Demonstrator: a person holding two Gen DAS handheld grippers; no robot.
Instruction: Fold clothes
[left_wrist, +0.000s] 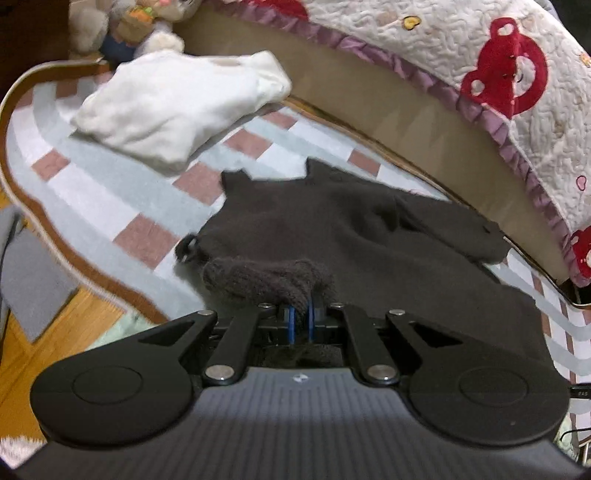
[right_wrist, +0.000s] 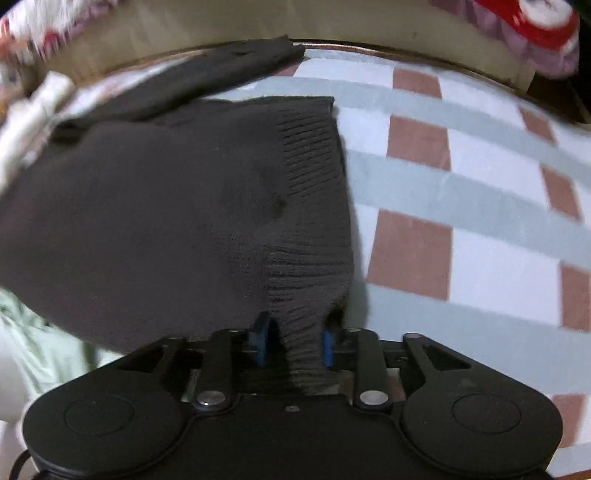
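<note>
The dark brown knitted sweater (left_wrist: 332, 236) is lying on a checked mat (left_wrist: 110, 192) of pale grey-green bands, white squares and dusty red squares, its long axis running roughly alongside the mat's far edge, which is meeting a tan board (left_wrist: 369, 110). Two small points of the knit are poking toward that far edge. The fabric is looking soft and fuzzy, with a ribbed hem (right_wrist: 310, 155) showing fine parallel ridges in the right wrist view.

The left tongs (left_wrist: 301, 314) are pinching nearly closed on a bunched, woolly fold of the sweater, the blue pads almost meeting. The right tongs (right_wrist: 293, 343) are standing partly open, with a twisted strip of the ribbed hem hanging between the blue pads; whether the pads are pressing on it I cannot tell.

A crumpled white garment (left_wrist: 177, 107) is sitting near the mat's far left corner, well apart from the sweater. A quilted cover (left_wrist: 480, 74) with red bear shapes and a purple frill is draping beyond the board.
</note>
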